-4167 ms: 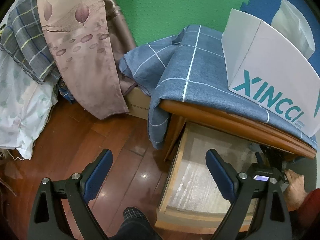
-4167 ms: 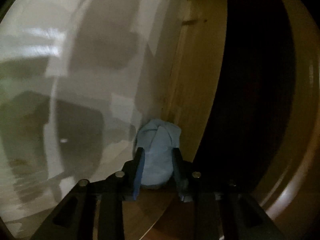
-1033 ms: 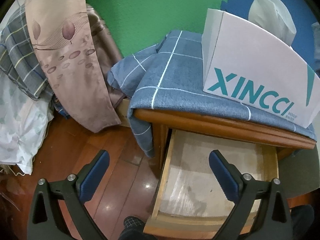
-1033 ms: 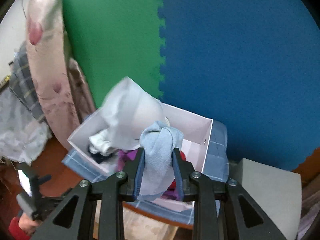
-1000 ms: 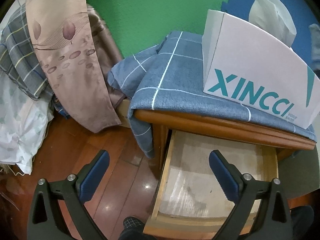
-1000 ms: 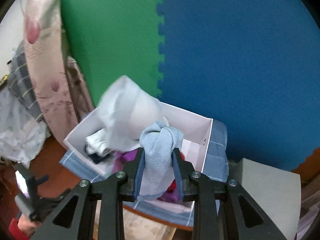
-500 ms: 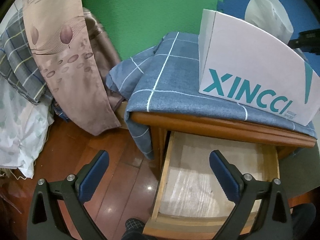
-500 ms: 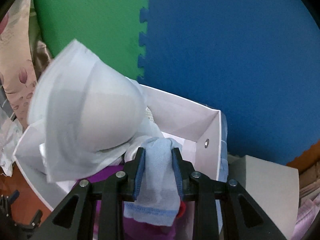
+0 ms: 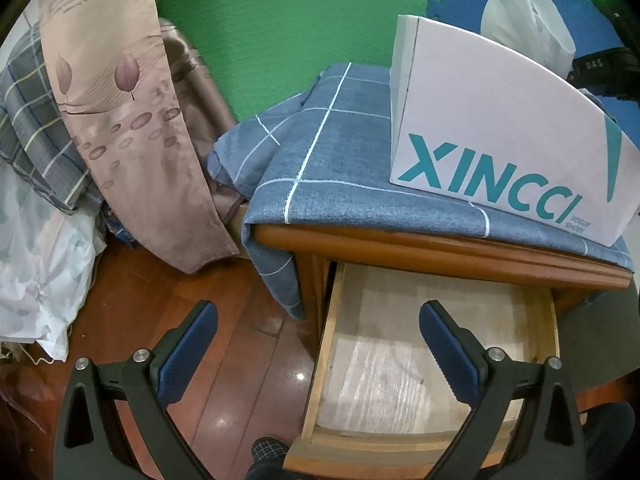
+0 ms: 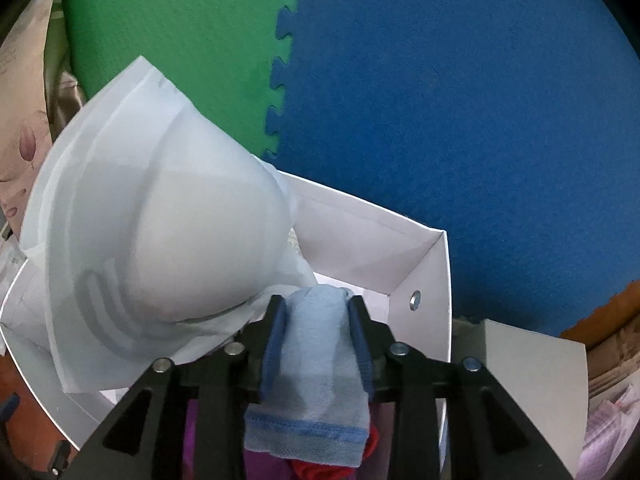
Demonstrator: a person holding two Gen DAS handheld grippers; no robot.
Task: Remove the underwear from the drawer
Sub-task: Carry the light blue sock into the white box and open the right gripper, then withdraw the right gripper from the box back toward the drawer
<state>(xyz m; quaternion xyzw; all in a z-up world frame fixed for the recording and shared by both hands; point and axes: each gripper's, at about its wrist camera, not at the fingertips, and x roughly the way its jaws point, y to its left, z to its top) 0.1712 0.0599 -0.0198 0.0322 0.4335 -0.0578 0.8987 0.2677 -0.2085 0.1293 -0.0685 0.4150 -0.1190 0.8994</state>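
Note:
My right gripper [image 10: 318,312] hovers over the open white box [image 10: 360,232] with the light blue underwear [image 10: 320,364] between its jaws. The jaws are opening, and the cloth still touches both pads while its hem hangs below them. A white bra cup [image 10: 160,248] sticks up from the box to the left. My left gripper [image 9: 318,312] stands open and holds nothing, above the pulled-out wooden drawer [image 9: 380,380], whose visible bottom is bare. In the left wrist view the box [image 9: 500,152] stands on the nightstand, with the right tool's black body [image 9: 600,68] behind it.
Red [image 10: 320,470] and purple [image 10: 260,464] garments lie in the box. A blue checked cloth [image 9: 340,140] covers the nightstand top. A patterned curtain [image 9: 132,120] and bedding [image 9: 36,260] fill the left, over wooden floor [image 9: 224,360]. A grey panel [image 10: 520,380] stands right of the box.
My right gripper has come down and closer over the white box with the blue underwear, and its jaws stand slightly wider. The left gripper has stayed in place, open.

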